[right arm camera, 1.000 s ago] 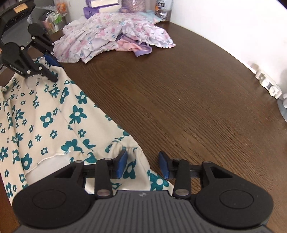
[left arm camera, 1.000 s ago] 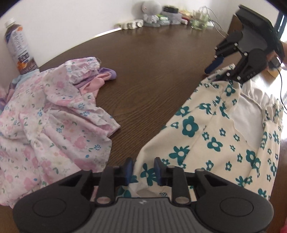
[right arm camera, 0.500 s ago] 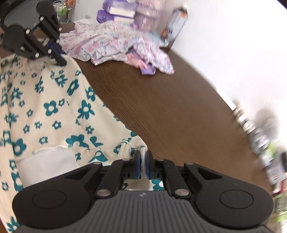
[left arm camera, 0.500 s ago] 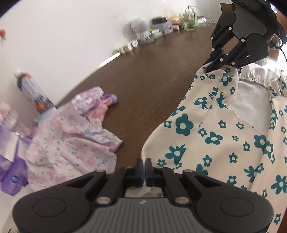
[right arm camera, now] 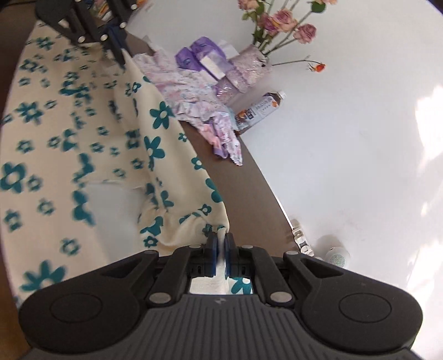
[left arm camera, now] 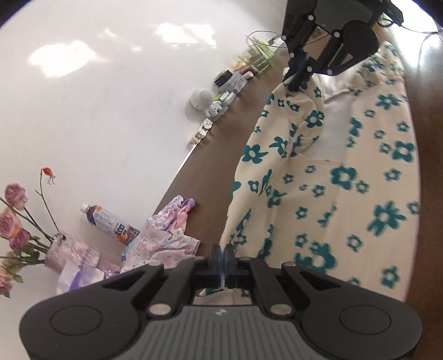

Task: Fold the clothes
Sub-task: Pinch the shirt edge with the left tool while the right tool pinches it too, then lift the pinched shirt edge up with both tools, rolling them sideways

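Left wrist view: the left gripper [left arm camera: 222,259] has its jaws pressed together on an edge of the cream garment [left arm camera: 332,180], a cloth printed with teal flowers, which stretches away from the jaws and hangs above the dark wooden tabletop [left arm camera: 210,171]. At the far end of the cream garment the right gripper [left arm camera: 297,73] pinches another edge, jaws closed on the fabric; a plain white inner panel shows just below that grip. To the left of the cream garment, on the tabletop, lies a crumpled pink floral garment [left arm camera: 163,243]; beside it, further from the cream garment, a bottle [left arm camera: 110,224] stands at the wall, then a vase of pink roses [left arm camera: 16,221] with purple packets at its foot. Beyond the cream garment, along the wall, sit a small white speaker [left arm camera: 201,98], a white power strip [left arm camera: 200,134] and a glass container [left arm camera: 257,61]. Right wrist view: the right gripper [right arm camera: 220,249] clamps a gathered edge of the cream garment [right arm camera: 83,133], jaws shut on it, and the left gripper [right arm camera: 116,45] holds the far edge. Right of the cream garment are the pink floral garment [right arm camera: 193,94], purple packets [right arm camera: 193,55], bottle [right arm camera: 260,110] and roses [right arm camera: 279,25]. Parts of the cloth are blurred.
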`<state>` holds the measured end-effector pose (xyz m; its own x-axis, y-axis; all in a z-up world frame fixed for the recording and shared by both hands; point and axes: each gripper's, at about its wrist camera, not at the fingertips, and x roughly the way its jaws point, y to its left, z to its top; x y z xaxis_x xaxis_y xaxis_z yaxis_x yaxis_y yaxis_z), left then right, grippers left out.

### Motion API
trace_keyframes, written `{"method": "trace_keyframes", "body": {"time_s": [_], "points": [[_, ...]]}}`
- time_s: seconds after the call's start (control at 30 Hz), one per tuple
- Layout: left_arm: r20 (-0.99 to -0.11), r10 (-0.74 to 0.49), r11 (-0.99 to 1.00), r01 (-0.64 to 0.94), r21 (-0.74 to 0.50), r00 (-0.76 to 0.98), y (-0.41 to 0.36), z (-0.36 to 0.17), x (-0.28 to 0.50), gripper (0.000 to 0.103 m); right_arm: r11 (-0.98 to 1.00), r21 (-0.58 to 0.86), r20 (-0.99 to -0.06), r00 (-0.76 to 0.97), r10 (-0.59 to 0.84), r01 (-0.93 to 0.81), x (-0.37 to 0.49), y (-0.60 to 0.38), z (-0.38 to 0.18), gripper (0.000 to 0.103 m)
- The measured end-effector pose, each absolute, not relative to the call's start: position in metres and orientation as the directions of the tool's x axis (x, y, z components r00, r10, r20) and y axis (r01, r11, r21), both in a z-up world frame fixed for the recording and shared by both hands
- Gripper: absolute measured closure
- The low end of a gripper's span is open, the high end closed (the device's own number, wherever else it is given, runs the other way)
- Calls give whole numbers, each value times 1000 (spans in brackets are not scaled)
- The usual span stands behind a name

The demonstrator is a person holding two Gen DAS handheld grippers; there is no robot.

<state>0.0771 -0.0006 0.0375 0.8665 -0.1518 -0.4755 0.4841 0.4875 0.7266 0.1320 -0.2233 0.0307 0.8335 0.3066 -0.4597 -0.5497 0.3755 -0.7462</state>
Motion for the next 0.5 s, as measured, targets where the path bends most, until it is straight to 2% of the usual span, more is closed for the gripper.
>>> {"method": "trace_keyframes", "body": {"time_s": [0.5], "points": [[-533,-98,506,503,701,840,-11,0,36,102,279,-816,-437,857,274,-506,57,-222,-9,99]]}}
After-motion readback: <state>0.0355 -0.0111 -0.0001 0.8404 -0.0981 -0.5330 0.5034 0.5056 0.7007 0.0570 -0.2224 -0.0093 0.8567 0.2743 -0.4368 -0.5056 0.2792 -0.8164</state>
